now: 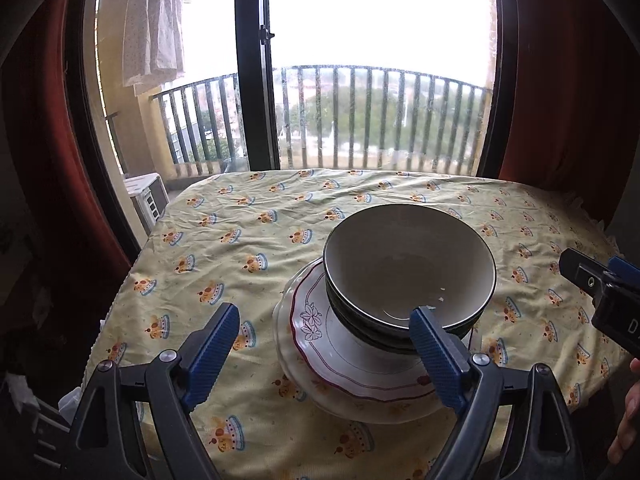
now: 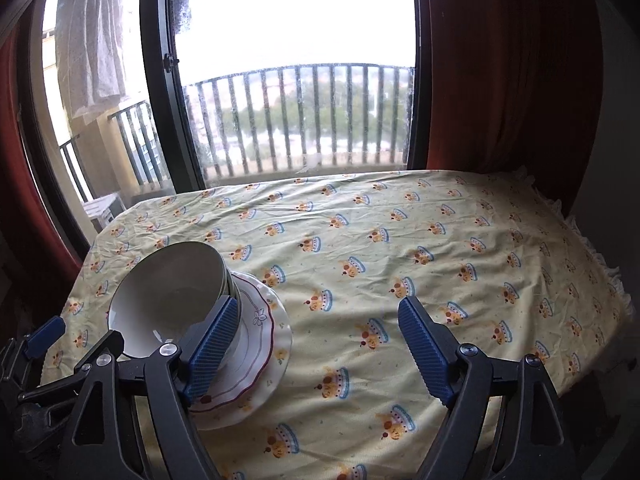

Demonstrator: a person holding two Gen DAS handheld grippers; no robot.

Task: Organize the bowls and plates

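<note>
Low in the left wrist view, the left gripper [image 1: 324, 340] stands wide open with nothing between its pads; right of centre, nested bowls [image 1: 408, 268] sit on stacked plates [image 1: 352, 364] on the yellow tablecloth [image 1: 224, 240]. Across the right wrist view's bottom, the right gripper [image 2: 316, 348] gapes empty, the stack at lower left.
</note>
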